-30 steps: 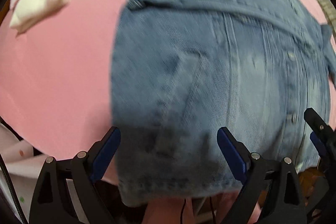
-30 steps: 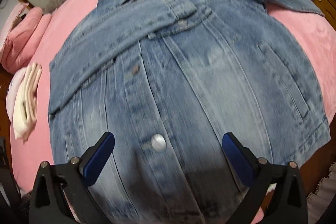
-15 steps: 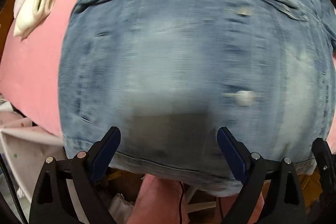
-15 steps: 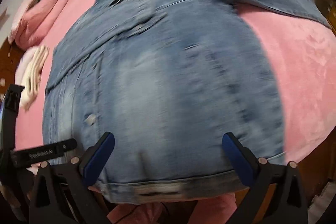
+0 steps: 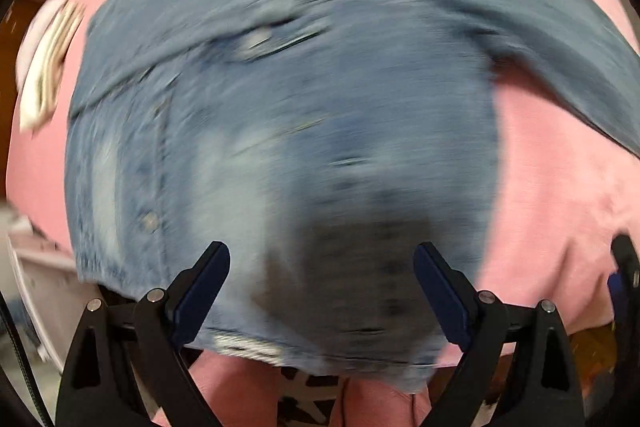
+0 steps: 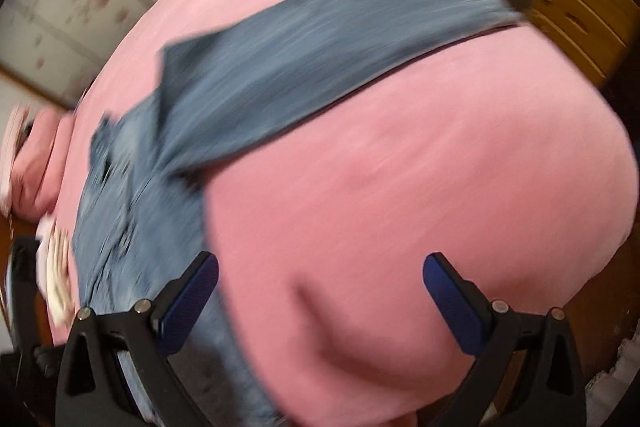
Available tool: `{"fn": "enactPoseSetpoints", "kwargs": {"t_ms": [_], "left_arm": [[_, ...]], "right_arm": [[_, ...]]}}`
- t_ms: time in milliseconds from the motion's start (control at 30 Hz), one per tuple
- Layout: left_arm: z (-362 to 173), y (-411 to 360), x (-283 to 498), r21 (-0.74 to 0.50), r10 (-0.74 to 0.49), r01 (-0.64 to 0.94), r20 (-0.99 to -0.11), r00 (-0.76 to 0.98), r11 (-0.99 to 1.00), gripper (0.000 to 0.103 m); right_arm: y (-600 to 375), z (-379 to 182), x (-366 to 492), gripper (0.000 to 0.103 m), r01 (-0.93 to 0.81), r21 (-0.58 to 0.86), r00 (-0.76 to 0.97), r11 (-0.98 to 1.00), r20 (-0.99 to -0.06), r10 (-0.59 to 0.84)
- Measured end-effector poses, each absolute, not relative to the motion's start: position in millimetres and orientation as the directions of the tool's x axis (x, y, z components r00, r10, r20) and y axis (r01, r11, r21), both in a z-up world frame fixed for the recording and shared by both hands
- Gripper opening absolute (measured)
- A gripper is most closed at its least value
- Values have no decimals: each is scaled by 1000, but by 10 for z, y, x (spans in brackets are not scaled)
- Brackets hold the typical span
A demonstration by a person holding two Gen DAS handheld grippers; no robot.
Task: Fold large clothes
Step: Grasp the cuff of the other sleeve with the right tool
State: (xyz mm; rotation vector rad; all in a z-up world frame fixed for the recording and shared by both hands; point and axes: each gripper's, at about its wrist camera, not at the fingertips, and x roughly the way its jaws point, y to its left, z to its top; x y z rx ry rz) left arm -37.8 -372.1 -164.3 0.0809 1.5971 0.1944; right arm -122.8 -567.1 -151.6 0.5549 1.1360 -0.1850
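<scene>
the pink bed cover (image 6: 420, 167) fills most of the right wrist view and frames the left one. on it lies the denim jacket (image 5: 304, 115), front up and spread flat, one sleeve folded across the chest, the other sleeve (image 6: 320, 67) stretched straight out over the pink toward the far right corner of the bed (both views are smeared with blur, so seams and buttons are hard to read). a folded white cloth (image 5: 44, 67) sits just beside the jacket at the left edge. the left gripper (image 5: 322, 289) hangs low over the jacket's hem, its blue-padded fingers wide apart with nothing between them. the right gripper (image 6: 320, 291) points at bare pink cover beside the jacket's right edge, fingers likewise spread wide and empty; its left finger overlaps the denim in view.
</scene>
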Motion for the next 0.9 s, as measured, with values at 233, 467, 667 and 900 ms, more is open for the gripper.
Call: {"fn": "enactPoseSetpoints", "kwargs": {"t_ms": [233,467,667,900], "left_arm": [[-1770,-4481,-95,171,174,67,-983,-51,983,92],[-1762,-4520,202,60,55,-72,-997,-61,996,92],[-1784,-4248,349,69,62,-130,-996,-60,989,92],[-1852,-3608,269,46,24,-256,-996,-88,965,92]], "right_arm": [[-6738,-1746,-1061,102,601,409,504,687,-861,72],[-7183,-1836,-760,102,657,433,594,617,-801,-71],[-7122,-1888,-398,61,627,296,589,720,-785,-191],[-7172,-1816,-469,17,662,281,594,695,-763,-257]]}}
